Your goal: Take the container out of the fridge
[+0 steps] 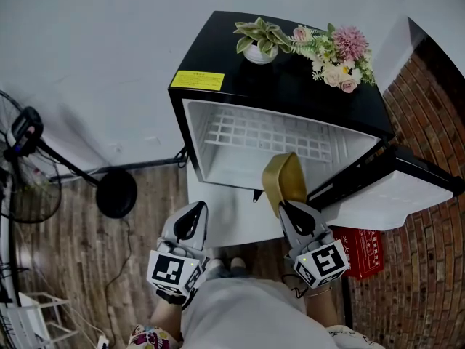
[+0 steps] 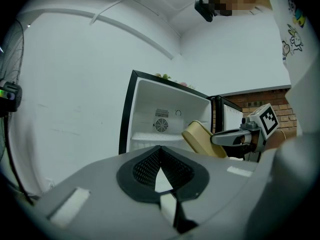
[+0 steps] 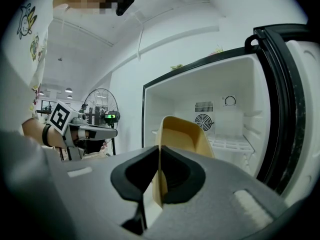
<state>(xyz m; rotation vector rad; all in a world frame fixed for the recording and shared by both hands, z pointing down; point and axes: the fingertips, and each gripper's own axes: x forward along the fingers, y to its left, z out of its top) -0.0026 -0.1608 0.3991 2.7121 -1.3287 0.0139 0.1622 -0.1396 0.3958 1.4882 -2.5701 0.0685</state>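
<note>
Outside fridge [image 1: 240,86], right gripper [image 1: 288,206] clamps container [image 1: 283,180] (edge hidden by jaws), left gripper [image 1: 196,209] closed

**Out of sight**

The fan [image 1: 22,166] runs off the head view's left edge. The label [image 1: 197,81] on the fridge [image 1: 290,93] is too small to read. A crate [image 1: 365,257] sits half-hidden (door [image 1: 392,195] and right tongs [image 1: 285,207] cover it).

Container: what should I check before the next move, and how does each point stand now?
1. Grip: right gripper shut on the container wall: ok.
2. Position: container outside the fridge opening: ok.
3. Attitude: container level: not ok, it is tilted.
4. Path: door swung wide open: ok.
5. Free hand: left gripper shut and empty: ok.
6. Set-down spot in view: cannot tell.
</note>
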